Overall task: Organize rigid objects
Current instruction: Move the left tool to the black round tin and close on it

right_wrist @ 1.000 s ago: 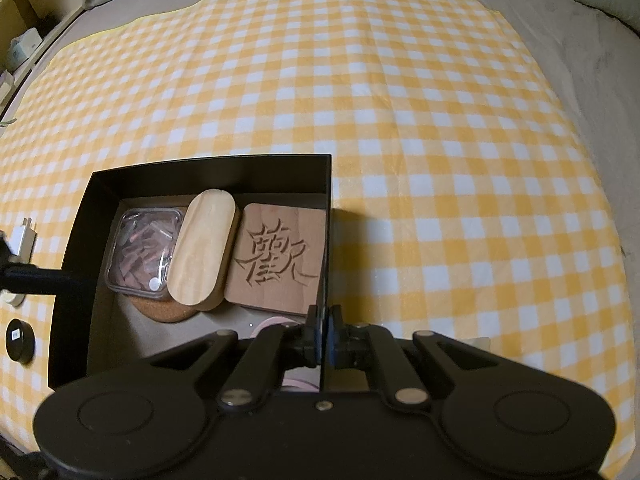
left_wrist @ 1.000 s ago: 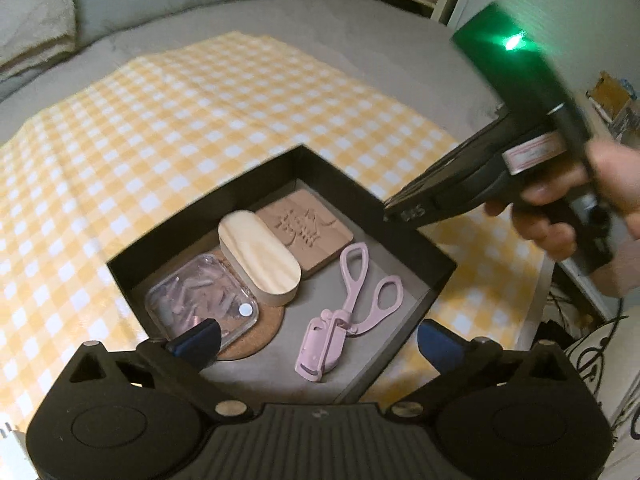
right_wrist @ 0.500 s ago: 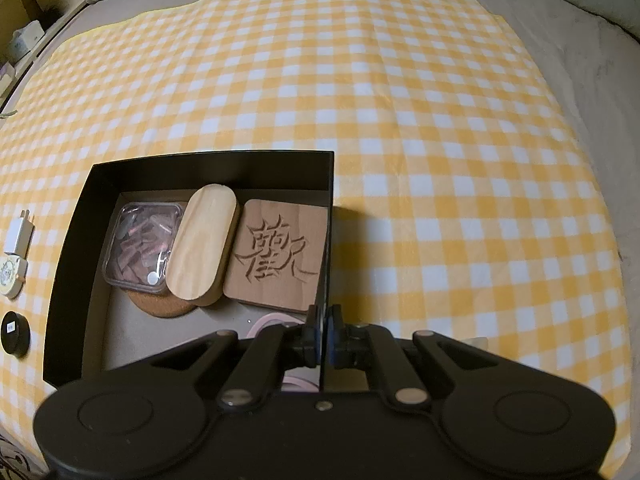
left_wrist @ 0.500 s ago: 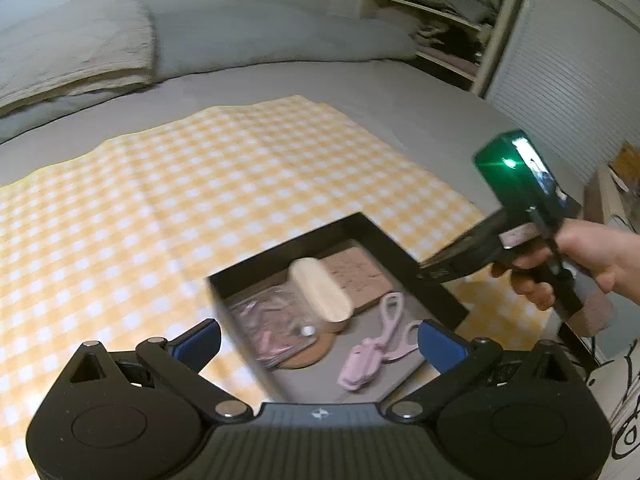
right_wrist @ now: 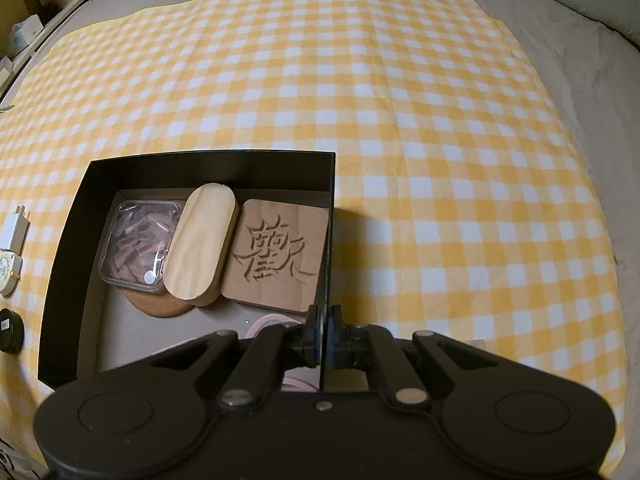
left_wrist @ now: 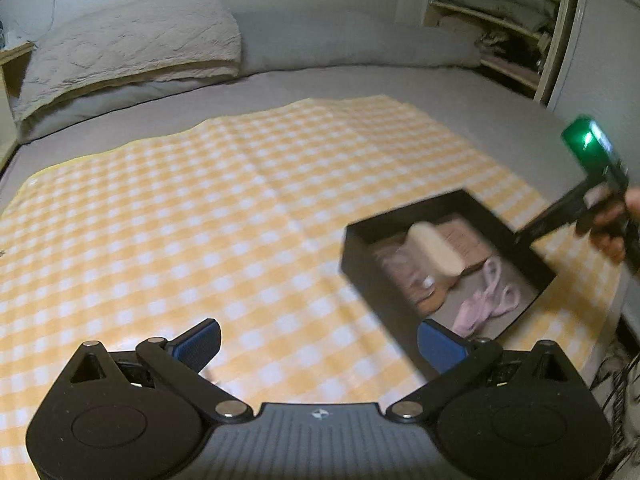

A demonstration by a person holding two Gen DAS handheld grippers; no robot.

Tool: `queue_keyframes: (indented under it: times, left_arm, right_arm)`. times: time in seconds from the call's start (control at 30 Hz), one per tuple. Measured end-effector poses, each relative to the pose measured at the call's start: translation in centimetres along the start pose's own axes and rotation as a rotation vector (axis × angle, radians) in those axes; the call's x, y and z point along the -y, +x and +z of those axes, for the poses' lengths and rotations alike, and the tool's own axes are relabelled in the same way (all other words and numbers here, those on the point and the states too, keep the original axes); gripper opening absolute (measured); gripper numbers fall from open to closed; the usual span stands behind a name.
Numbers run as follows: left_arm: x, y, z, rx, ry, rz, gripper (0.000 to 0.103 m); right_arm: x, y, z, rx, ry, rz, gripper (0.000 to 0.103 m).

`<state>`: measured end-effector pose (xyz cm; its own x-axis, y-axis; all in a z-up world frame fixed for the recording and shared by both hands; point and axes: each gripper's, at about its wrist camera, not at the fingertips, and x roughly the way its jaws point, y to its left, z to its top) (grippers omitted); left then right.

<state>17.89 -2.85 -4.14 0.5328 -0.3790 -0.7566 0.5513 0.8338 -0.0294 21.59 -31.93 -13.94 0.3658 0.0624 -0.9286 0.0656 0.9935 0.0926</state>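
A black open box [right_wrist: 72, 236] lies on the yellow checked cloth. In it are a carved wooden square [right_wrist: 276, 256], an oval wooden block [right_wrist: 200, 244], a clear case of pink bits [right_wrist: 136, 244], a cork disc [right_wrist: 160, 308] and pink scissors [left_wrist: 488, 300]. My right gripper [right_wrist: 324, 324] is shut on the box's right wall [right_wrist: 330, 216]. My left gripper [left_wrist: 320, 340] is open and empty, above the cloth left of the box [left_wrist: 400, 304]. The right gripper also shows in the left wrist view [left_wrist: 520, 236].
A white charger plug [right_wrist: 16, 224], a small round clock [right_wrist: 8, 272] and a black round item [right_wrist: 10, 330] lie on the cloth left of the box. Pillows [left_wrist: 128, 48] lie at the bed's far end. A shelf [left_wrist: 500, 40] stands beyond.
My left gripper has pulled back and swung left, away from the box, staying open. My right gripper has stayed shut on the box wall.
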Motion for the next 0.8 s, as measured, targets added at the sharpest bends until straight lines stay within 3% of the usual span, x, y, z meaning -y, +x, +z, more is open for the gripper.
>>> queue_keyframes:
  times: [0.33, 0.73, 0.8]
  left_arm:
    - [-2.3, -0.4, -4.2, -0.09, 0.071, 0.04, 0.103]
    - [-1.2, 0.9, -6.4, -0.245, 0.212, -0.06, 0.103]
    - [-1.4, 1.2, -6.2, -0.256, 0.204, -0.072, 0.096]
  right_arm:
    - [-0.2, 0.1, 0.1, 0.0, -0.005, -0.008, 0.004]
    - [-0.5, 0.4, 0.0, -0.003, -0.008, -0.025, 0.006]
    - [-0.4, 0.5, 0.0, -0.002, -0.008, -0.023, 0.006]
